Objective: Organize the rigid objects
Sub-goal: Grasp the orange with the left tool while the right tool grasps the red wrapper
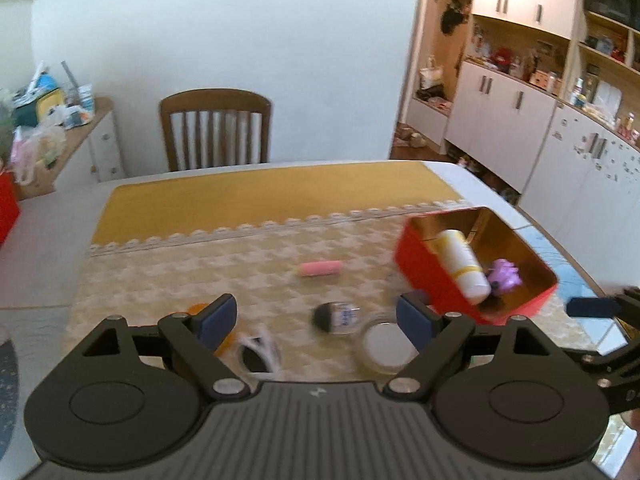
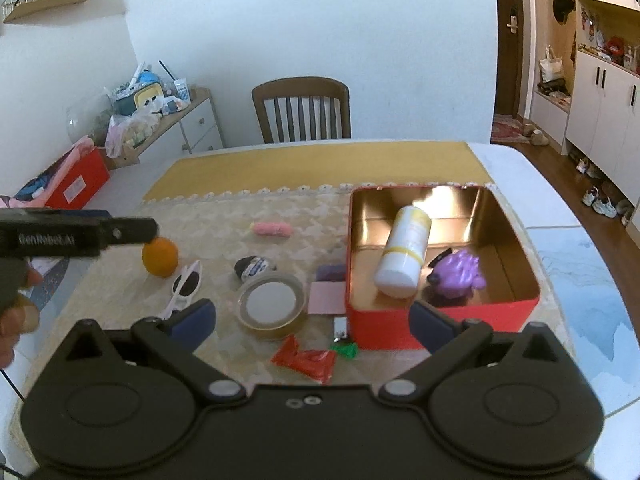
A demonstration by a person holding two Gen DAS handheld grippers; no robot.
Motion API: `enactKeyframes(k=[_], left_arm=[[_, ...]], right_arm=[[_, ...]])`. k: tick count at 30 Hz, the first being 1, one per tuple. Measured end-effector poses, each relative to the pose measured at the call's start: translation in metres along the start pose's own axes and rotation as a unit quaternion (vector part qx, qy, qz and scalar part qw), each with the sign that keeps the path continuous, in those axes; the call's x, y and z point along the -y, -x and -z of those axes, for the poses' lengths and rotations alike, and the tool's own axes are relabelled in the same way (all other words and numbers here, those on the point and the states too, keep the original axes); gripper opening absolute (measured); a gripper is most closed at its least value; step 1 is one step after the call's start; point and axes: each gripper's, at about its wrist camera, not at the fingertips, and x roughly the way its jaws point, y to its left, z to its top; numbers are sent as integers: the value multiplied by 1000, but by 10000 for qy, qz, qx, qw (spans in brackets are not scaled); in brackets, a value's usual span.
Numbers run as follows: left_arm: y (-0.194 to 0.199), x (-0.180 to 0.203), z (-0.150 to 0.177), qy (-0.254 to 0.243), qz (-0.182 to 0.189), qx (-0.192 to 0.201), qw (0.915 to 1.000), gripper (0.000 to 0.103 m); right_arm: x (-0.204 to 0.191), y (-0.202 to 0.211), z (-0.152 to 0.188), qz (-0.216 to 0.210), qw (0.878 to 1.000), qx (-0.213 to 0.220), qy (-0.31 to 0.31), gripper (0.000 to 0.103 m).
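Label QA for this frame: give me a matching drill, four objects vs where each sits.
Things:
1. white bottle
2. orange
3. tape roll
4. red wrapper

Places:
A. nearest the right gripper, in front of the tape
B. inside the red tin
C. left of the sunglasses
D. on the cloth, left of the tin

Pairs: 1-B, 2-C, 3-D, 4-A

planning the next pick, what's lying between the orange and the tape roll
In the right wrist view, white sunglasses lie between the orange and the tape roll.
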Motion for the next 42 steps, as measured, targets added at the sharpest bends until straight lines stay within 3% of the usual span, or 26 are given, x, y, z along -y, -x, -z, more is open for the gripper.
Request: enactKeyframes(k=[12,24,32,35,42], left_arm=[[-31,-74,17,368,-649,-155,9971,87],[-87,-100,29,592,-604,-499,9952,87],[-113,-105,30,741,-526,-704,9934,87],[-116,-107,30,785,-500,-730,9930,87],[-118,-103,29,675,-424,-726,9942,63]], right_arm=[[-30,-43,30,263,9990,-359,-49,103],[-23,-92,44,504,9931,-910,-536,96],[-21,-103,46,586,9921,-971,-528,92],[-24,-104,47,634,9926,-948,-424,85],[-27,-102,46,894,9913,-894,-360,64]])
